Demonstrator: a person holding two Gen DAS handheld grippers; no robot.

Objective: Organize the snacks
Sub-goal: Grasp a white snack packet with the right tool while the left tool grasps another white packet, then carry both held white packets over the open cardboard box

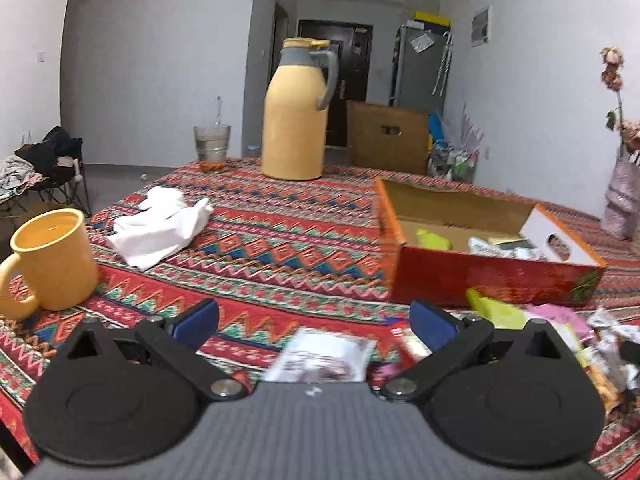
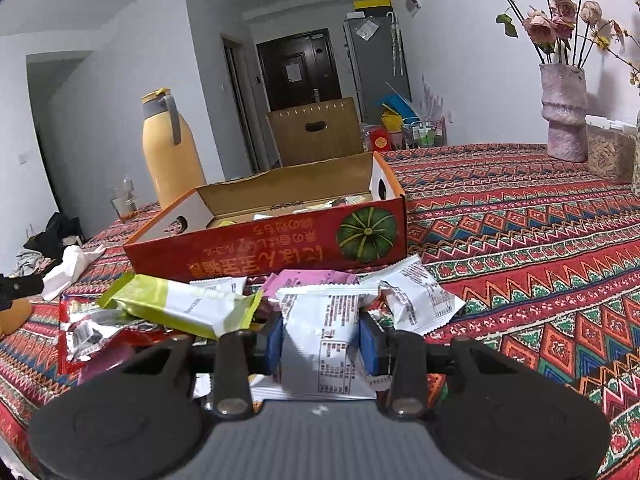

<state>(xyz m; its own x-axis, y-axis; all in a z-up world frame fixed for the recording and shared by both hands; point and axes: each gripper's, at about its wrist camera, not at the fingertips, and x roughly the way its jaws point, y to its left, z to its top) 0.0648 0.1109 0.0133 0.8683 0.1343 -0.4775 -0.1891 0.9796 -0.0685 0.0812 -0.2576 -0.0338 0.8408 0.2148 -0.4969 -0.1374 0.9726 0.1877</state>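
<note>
The right hand-held gripper (image 2: 322, 344) is clamped on a white snack packet with black print (image 2: 320, 320), at the near edge of the loose wrapper pile (image 2: 180, 308) before the red cardboard box with a green pumpkin picture (image 2: 280, 248). The left hand-held gripper (image 1: 316, 320) stands wide open and empty above the patterned worktop (image 1: 280, 248), a blurred white packet (image 1: 324, 356) below it. The box's lettering appears upside down, unreadable.

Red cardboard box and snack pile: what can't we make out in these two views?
- Red cardboard box contents: right wrist view, near wall hides most.
- White packet under open left claw: left wrist view, blurred, print unreadable.
- Snack pile: left wrist view, claw body covers part of it.
- Yellow mug: right wrist view, cut by edge.
</note>
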